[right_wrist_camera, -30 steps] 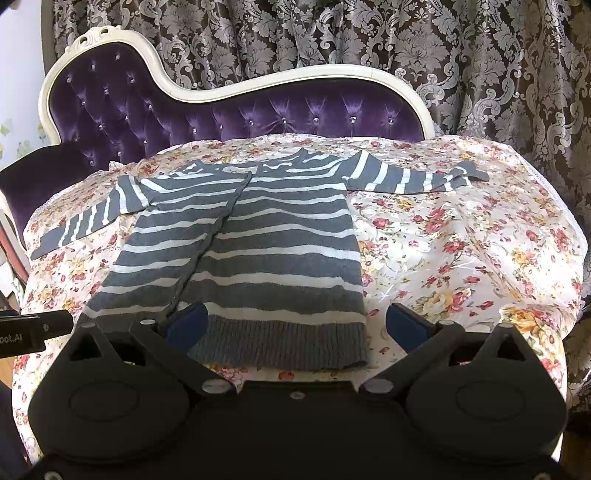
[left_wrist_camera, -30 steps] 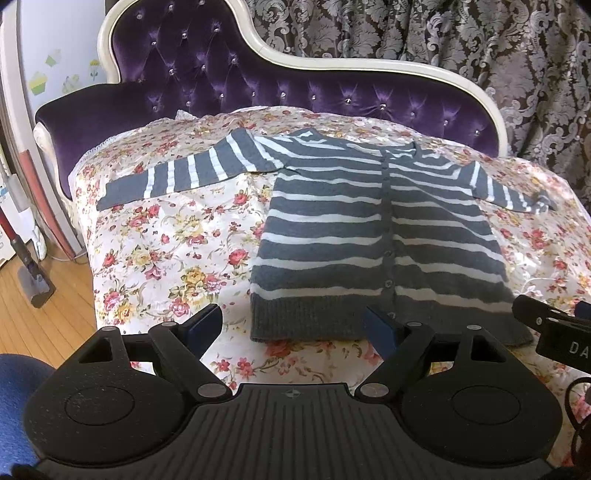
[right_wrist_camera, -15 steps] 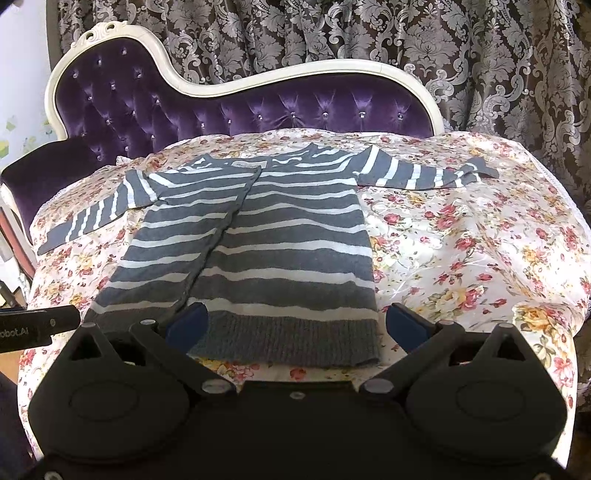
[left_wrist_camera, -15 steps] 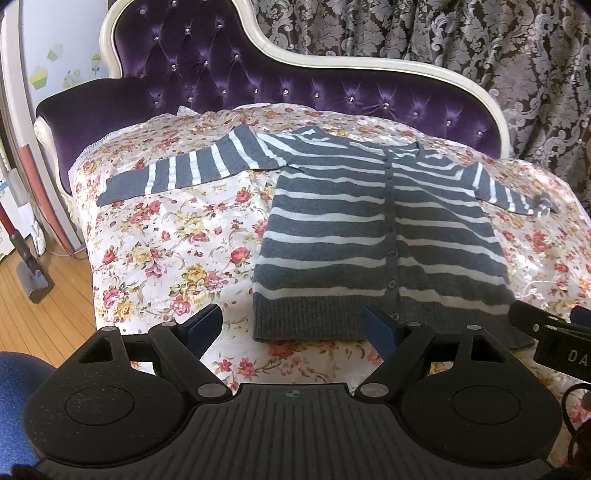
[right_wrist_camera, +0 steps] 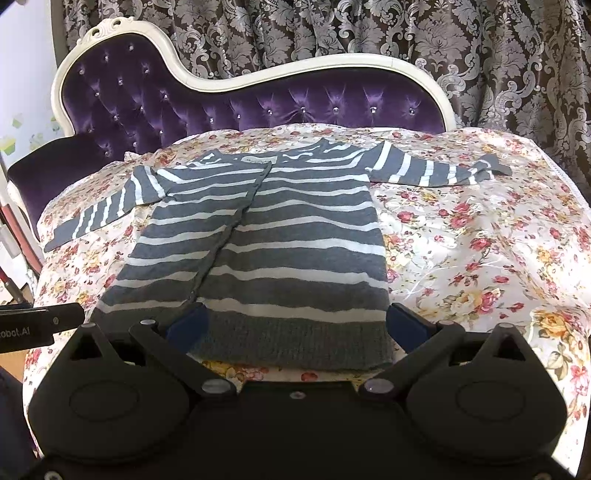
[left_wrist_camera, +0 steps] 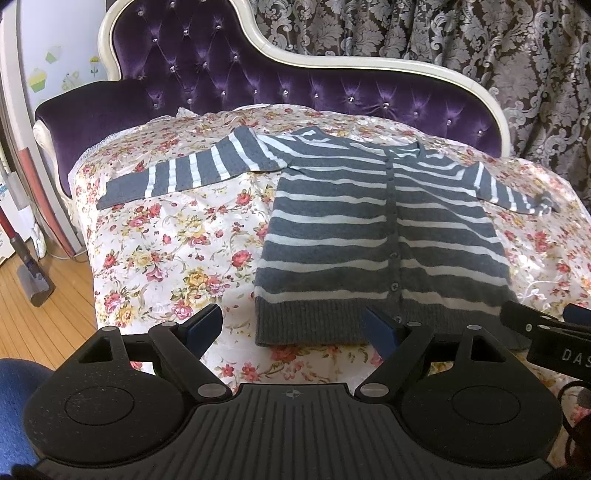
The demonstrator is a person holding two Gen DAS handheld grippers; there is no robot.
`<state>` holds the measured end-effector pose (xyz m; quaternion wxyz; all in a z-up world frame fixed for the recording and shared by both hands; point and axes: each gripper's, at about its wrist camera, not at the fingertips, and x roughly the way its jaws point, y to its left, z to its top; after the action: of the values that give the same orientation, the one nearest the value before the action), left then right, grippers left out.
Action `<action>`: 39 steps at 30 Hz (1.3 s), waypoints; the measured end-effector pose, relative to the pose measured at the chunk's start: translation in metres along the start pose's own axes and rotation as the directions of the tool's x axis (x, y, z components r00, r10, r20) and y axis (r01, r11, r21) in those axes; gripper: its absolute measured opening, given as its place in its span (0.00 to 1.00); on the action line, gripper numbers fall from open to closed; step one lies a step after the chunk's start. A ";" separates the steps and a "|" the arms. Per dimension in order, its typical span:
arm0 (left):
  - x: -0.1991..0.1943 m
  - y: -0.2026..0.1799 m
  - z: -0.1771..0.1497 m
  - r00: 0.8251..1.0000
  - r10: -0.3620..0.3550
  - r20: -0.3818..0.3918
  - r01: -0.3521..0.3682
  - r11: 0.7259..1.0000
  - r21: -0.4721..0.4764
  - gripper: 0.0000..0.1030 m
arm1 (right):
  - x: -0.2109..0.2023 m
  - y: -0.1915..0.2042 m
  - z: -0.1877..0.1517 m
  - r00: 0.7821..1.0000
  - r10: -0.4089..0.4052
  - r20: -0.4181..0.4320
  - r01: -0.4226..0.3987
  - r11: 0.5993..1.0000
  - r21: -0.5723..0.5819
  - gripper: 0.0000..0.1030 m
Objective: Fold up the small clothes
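Note:
A small grey cardigan with white stripes [left_wrist_camera: 369, 229] [right_wrist_camera: 266, 251] lies flat and buttoned on the floral cover, both sleeves spread out sideways. My left gripper [left_wrist_camera: 291, 326] hangs open just in front of the hem's left corner, nothing between its blue pads. In the right wrist view my right gripper [right_wrist_camera: 295, 326] is open too, its pads standing at either side of the ribbed hem's right half, above the cloth. Each gripper's black tip shows at the edge of the other's view.
The floral cover [left_wrist_camera: 177, 236] drapes a purple tufted sofa [left_wrist_camera: 221, 74] with a cream frame. Patterned curtains [right_wrist_camera: 406, 29] hang behind. A wooden floor [left_wrist_camera: 44, 306] and a vacuum head [left_wrist_camera: 33, 280] lie at the left. Bare cover [right_wrist_camera: 480, 251] lies right of the cardigan.
Both views have tipped a little, so the cardigan sits slightly lower in the frames. The cardigan has not moved and both grippers' jaws stand as wide as before.

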<state>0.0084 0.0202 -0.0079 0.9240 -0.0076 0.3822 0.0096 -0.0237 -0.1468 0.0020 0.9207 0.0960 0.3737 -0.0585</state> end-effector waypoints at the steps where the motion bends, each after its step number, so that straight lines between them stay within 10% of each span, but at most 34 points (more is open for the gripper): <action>1: 0.000 0.000 0.000 1.000 0.000 0.000 0.000 1.000 -0.001 0.80 | 0.001 0.000 0.000 1.000 0.003 -0.004 -0.003 1.000 0.001 0.99; 39: 0.059 -0.002 0.037 0.996 -0.072 -0.055 0.075 0.996 0.052 0.80 | 0.047 -0.023 0.032 0.997 0.025 -0.070 -0.018 0.995 0.102 0.99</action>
<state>0.0765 0.0199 -0.0237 0.9132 0.0030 0.4060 -0.0350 0.0276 -0.1783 -0.0117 0.9014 0.1487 0.4016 -0.0640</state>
